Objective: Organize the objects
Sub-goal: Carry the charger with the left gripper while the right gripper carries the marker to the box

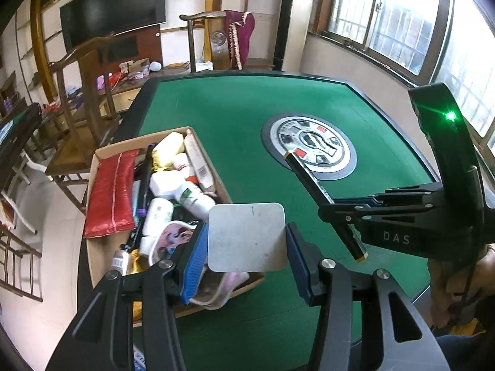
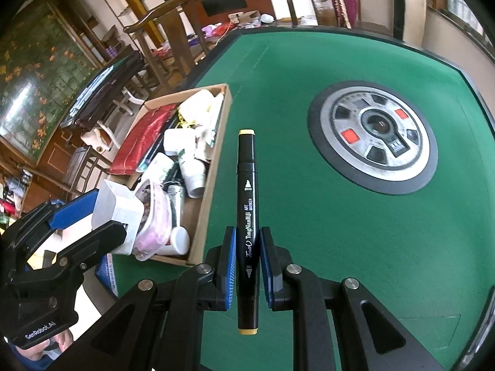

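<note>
My left gripper (image 1: pixel 246 258) is shut on a white square box (image 1: pixel 246 236), held above the near right corner of the cardboard box (image 1: pixel 227 190); it also shows in the right wrist view (image 2: pixel 116 208). My right gripper (image 2: pixel 247 267) is shut on a black art marker (image 2: pixel 247 204) with yellow ends, held above the green table (image 2: pixel 340 232). In the left wrist view the marker (image 1: pixel 312 182) sticks out of the right gripper (image 1: pixel 342 213), to the right of the white box. The cardboard box (image 2: pixel 213 160) holds a red pouch (image 1: pixel 109 191), white bottles and tubes.
A round grey centre panel (image 2: pixel 372 136) with red buttons sits in the table's middle. Wooden chairs (image 1: pixel 80 99) stand left of the table, another chair (image 1: pixel 213 40) behind it. Windows (image 1: pixel 402 21) run along the right wall. The table has a raised dark rim (image 1: pixel 386 105).
</note>
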